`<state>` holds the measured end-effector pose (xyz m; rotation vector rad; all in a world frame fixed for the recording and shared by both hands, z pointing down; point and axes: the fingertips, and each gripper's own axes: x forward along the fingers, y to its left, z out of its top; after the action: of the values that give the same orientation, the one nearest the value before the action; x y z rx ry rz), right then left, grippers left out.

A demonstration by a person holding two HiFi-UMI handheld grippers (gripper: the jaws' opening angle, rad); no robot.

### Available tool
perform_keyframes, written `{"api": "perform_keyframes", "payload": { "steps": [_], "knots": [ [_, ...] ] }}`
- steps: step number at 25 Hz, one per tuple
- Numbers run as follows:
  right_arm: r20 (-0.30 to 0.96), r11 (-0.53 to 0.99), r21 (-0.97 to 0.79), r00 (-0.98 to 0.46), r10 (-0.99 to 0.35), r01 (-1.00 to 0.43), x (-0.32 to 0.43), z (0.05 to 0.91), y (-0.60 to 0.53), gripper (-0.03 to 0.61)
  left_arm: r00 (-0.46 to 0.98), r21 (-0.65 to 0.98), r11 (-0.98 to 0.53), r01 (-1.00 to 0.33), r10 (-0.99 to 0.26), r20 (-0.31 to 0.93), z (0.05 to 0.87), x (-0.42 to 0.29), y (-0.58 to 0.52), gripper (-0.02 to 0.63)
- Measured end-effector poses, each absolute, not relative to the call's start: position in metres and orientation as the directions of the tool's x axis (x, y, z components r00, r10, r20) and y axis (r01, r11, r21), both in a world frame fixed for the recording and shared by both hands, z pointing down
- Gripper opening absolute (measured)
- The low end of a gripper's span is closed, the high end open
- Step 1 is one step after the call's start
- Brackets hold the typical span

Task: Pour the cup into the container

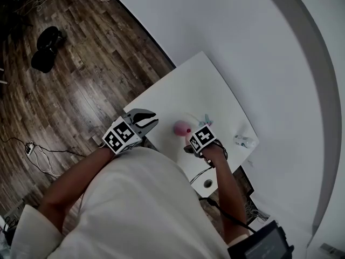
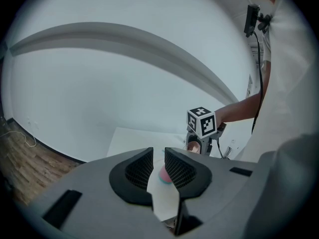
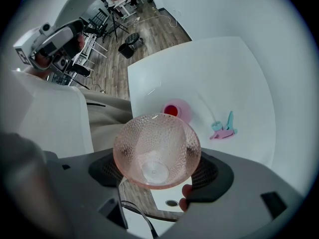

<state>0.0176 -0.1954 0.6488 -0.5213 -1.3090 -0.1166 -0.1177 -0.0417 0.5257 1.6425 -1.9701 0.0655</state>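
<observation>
A pink dimpled transparent cup [image 3: 157, 143] sits between the jaws of my right gripper [image 3: 157, 156], which is shut on it; the cup looks empty. Below and beyond it, a small round pink container [image 3: 174, 110] with red contents stands on the white table [image 3: 219, 73]. In the head view the right gripper [image 1: 192, 142] hovers just right of the container [image 1: 181, 127]. My left gripper [image 1: 149, 120] hangs at the table's left edge, its jaws a narrow gap apart with nothing between them. Through that gap in the left gripper view [image 2: 158, 157] the container [image 2: 164, 175] shows.
A pink and teal clip-like object [image 3: 223, 129] lies on the table right of the container. A small pale object [image 1: 242, 141] sits near the table's right edge. A cable runs to a grommet hole [image 1: 208, 183]. Wooden floor [image 1: 81, 80] lies left of the table.
</observation>
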Motion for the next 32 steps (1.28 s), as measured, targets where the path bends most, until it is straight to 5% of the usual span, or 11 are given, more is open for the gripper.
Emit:
{"api": "perform_keyframes", "payload": {
  "steps": [32],
  "knots": [
    [0.924,0.871,-0.315,0.333,0.19,0.376,0.0217,0.6464,-0.192,0.374,-0.088,0.32,0.247,-0.915,-0.895,0.438,0.5303,-0.1212,-0.0357,0.064]
  ]
}}
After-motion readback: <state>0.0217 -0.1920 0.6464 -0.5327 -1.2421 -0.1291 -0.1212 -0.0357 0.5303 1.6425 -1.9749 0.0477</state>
